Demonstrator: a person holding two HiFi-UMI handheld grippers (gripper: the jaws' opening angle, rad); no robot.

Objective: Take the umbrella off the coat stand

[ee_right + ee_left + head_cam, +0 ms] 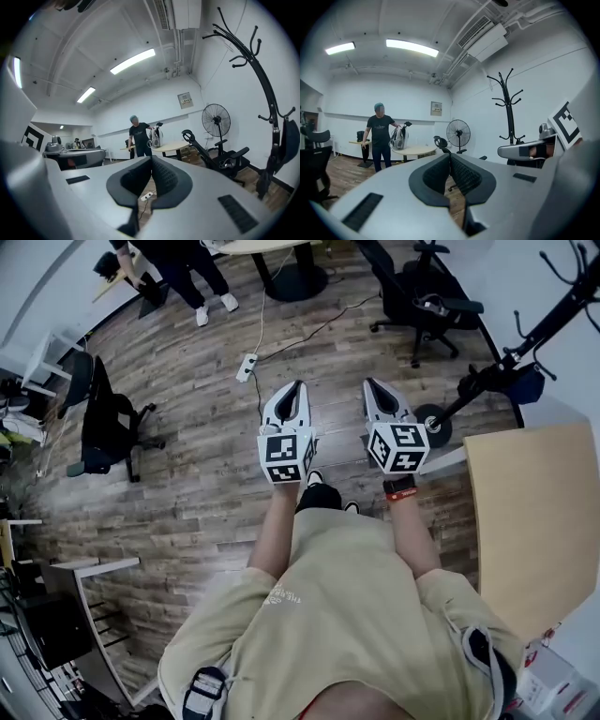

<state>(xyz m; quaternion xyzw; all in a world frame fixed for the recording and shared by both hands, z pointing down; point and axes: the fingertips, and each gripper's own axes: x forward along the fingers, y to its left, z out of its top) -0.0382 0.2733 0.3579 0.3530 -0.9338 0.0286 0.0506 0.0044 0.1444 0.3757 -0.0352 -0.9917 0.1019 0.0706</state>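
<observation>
A black coat stand (525, 334) rises at the right of the head view, its round base (433, 425) on the wood floor. A dark blue folded umbrella (527, 386) hangs low on its pole; in the right gripper view the umbrella (287, 140) is at the far right edge on the stand (262, 89). My left gripper (298, 386) and right gripper (370, 383) are held side by side in front of me, both shut and empty, some way short of the stand. The left gripper view shows its shut jaw tips (450, 155) and the stand (509, 108) to the right.
A light wooden desk (534, 521) is close on my right. A black office chair (422, 296) stands beyond the stand and another chair (103, 418) to the left. A power strip (247, 367) and cable lie on the floor. A person (379, 133) stands by a round table (415, 151); a fan (458, 133) is near the wall.
</observation>
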